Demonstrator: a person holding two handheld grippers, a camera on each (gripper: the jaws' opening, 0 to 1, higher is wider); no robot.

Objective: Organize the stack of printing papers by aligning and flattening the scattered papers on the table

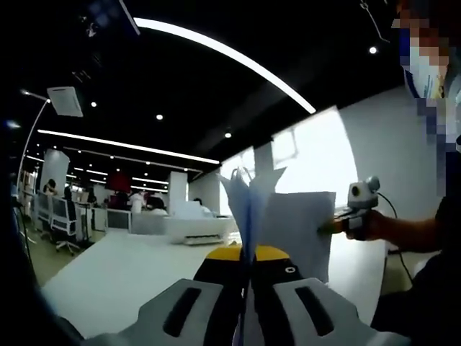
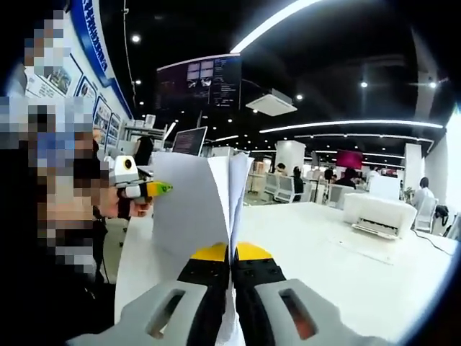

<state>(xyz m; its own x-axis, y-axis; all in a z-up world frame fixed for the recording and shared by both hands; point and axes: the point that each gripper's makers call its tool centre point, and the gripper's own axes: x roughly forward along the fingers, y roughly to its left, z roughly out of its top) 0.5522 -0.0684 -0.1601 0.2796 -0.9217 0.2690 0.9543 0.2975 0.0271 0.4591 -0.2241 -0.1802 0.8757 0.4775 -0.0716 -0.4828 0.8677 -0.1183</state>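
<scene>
Big white rectangular table (image 1: 130,274) spreads wide under both grippers, and its surface lies bare out to the far edge, where a white boxy printer (image 2: 379,214) sits near the corner. In the left gripper view that printer (image 1: 194,229) lies beyond the table's long edge, with office chairs and desks further back. Plenty of free table on all sides.

Up off that surface, the stack of white printing papers (image 1: 288,231) is held upright in the air, pinched from two opposite edges. Its upper edges are ragged here: sheets fan apart and corners poke up unevenly. In the right gripper view the same stack (image 2: 198,209) stands edge-on, one sheet bowed out to the left, the others bunched close.

The left gripper (image 1: 248,288), yellow-tipped with black and grey jaws, is clenched on the stack's near edge, paper running straight between the jaws. The right gripper (image 2: 230,285) is likewise clamped tight on its own edge of the sheets.

Across the sheets in the left gripper view, a hand grasps the right gripper (image 1: 344,222) at the far paper edge. In the right gripper view, the left gripper (image 2: 148,189) shows small at the other side.
</scene>
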